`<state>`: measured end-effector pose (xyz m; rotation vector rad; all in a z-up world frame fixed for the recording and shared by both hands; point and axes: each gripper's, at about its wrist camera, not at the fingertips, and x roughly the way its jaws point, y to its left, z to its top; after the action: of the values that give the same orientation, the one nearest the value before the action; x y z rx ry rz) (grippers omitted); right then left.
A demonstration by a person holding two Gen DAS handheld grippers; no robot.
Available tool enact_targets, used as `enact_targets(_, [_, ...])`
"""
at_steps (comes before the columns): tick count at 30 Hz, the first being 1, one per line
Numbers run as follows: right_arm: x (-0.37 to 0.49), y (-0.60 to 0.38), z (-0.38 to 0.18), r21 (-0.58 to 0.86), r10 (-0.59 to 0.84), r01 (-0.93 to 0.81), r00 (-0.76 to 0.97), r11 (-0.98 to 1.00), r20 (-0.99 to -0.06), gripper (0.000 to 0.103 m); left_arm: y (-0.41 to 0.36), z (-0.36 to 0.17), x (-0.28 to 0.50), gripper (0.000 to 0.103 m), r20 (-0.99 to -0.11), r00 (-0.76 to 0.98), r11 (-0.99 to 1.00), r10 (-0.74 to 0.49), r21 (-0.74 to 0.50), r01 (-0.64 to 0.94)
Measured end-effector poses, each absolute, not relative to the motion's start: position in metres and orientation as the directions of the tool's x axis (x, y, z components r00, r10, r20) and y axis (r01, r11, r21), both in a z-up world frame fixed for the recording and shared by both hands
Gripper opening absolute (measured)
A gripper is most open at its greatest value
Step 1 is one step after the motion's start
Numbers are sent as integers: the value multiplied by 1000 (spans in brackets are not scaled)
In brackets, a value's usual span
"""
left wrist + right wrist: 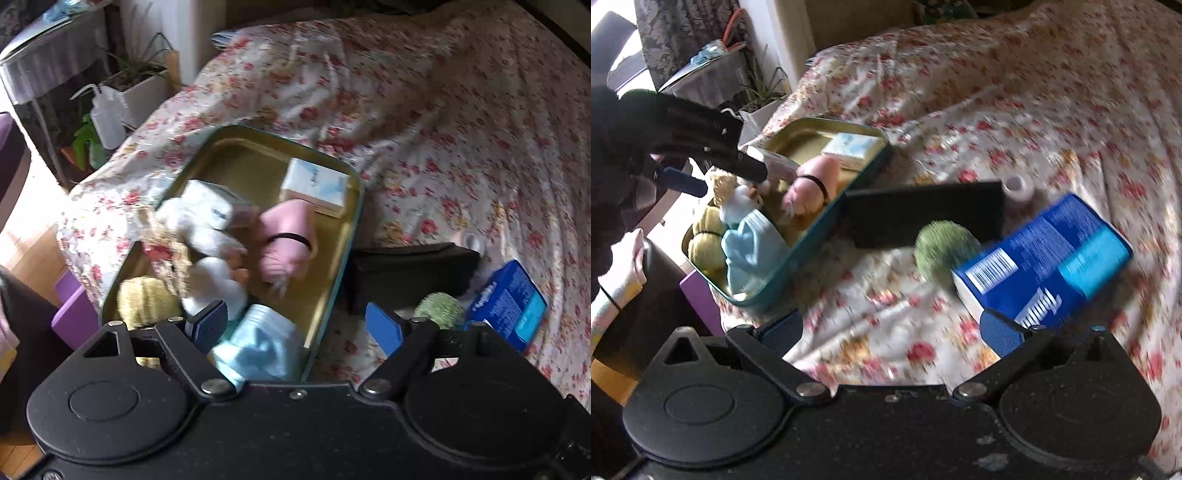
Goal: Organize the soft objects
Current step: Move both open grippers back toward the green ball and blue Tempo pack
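Note:
A gold tin tray lies on the flowered bed. It holds a pink rolled cloth, a white plush toy, a yellow soft ball, a light blue cloth and white tissue packs. A green fuzzy ball lies on the bed beside a blue tissue pack. My left gripper is open and empty over the tray's near end. My right gripper is open and empty, above the bedspread near the blue pack.
A black flat case lies right of the tray. A small white roll sits behind it. Plants and a white squeeze bottle stand on the floor left of the bed. A purple block is at the bed's corner.

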<state>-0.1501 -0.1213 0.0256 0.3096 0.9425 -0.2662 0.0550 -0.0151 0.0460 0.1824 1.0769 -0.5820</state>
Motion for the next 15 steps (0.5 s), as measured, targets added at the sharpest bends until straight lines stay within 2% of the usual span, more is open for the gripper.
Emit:
enact_targets(4, [-169,-131,20,151,-108,397,559,905,-822,103,-31,46,44,80,-867,338,815,-366,-123,567])
enact_targets(6, [-178,-136,19,129,-141,420,554,899,-820,103,-40,47,36,87,-863,345,800,-368,-105,590])
enact_targets(15, [-206,-174,15,26,-297,551,488,834,-821,102,-89,32,-7,92,-873,342,699,-349,0,715])
